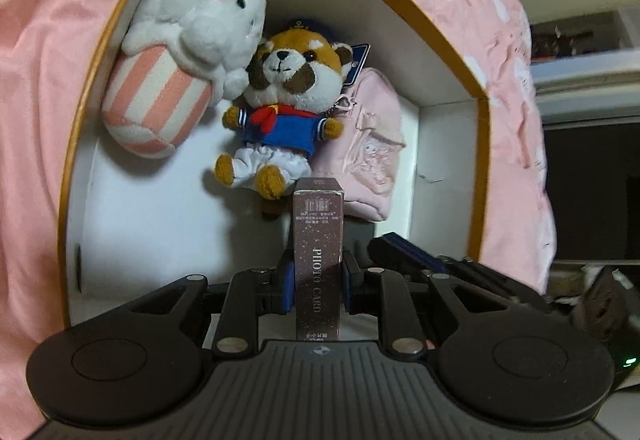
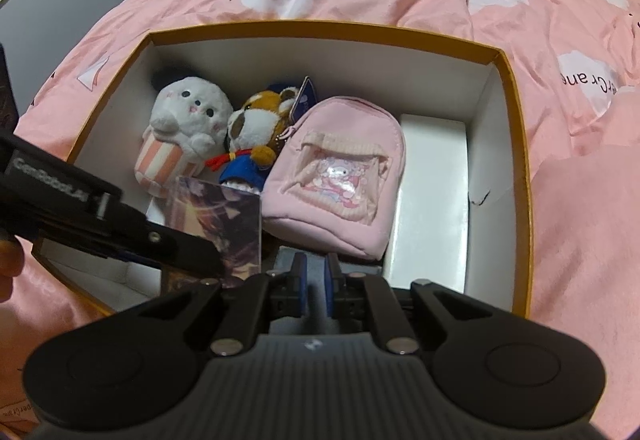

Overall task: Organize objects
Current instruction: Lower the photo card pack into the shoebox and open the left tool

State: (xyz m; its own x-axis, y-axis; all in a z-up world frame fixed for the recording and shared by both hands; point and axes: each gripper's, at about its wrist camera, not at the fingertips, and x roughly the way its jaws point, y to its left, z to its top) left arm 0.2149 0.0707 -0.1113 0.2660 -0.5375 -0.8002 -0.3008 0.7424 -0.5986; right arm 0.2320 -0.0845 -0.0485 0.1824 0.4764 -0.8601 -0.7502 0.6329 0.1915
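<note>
Looks mostly done: white plush [image 2: 188, 111], sailor plush [image 2: 252, 131] & pink mini backpack [image 2: 336, 175] already sit in a row at the far side of the box [image 2: 516, 143], w/ the photo card pack [image 1: 318, 260] not yet set down. Left gripper [image 1: 316, 280] pinches the pack upright over the box's near part, just near of the sailor plush & backpack. Right gripper [image 2: 316, 280] hovers at the near edge, fingers almost together w/ a narrow gap, holding nothing.
</note>
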